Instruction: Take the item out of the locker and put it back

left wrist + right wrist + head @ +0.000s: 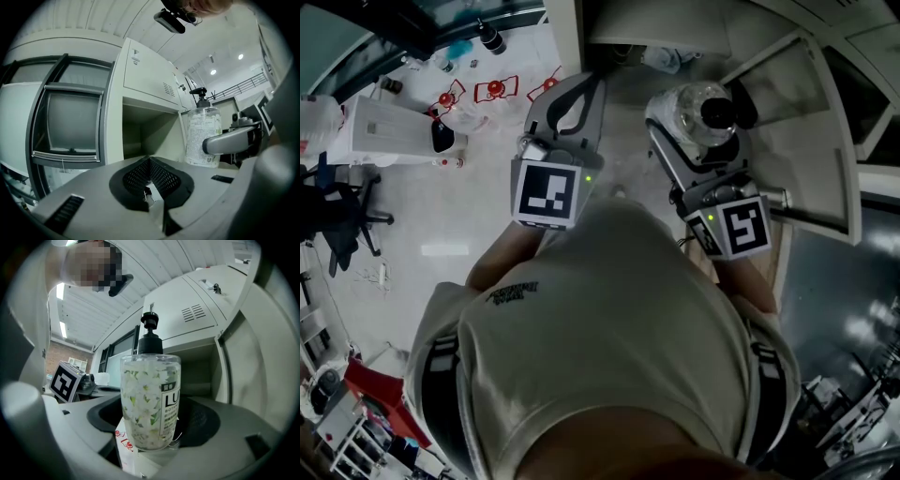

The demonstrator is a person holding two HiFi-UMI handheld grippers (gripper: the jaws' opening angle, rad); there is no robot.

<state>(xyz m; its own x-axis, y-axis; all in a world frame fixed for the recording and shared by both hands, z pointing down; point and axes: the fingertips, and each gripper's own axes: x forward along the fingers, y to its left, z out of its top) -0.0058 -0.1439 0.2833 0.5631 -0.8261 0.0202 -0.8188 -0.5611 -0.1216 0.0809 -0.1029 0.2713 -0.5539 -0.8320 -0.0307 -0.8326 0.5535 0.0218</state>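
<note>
- The right hand-held gripper (151, 430) pinches the pump bottle (150, 399) low on its clear, flower-printed body. Its jaws stand wide because the bottle is broad.
- The bottle is upright, with the black pump head (150, 326) on top. Gripping low on the body looks meant to keep the pump clear and the base free for setting down.
- The bottle is outside the locker (140, 70), in the air just in front of the open compartment (161, 136) and a little to its right. Nothing can be made out inside the compartment.
- The locker door (255, 366) stands swung open on the right, leaving a straight path into the opening.
- The left hand-held gripper (150, 176) has its jaws pressed together on nothing. It is held on the left, apart from the bottle, and faces the same compartment. It seems to be staying out of the way.
- Judgement: the item is out of the locker, so the return remains to be done. That would call for carrying the bottle level into the compartment so the pump clears the top edge.
</note>
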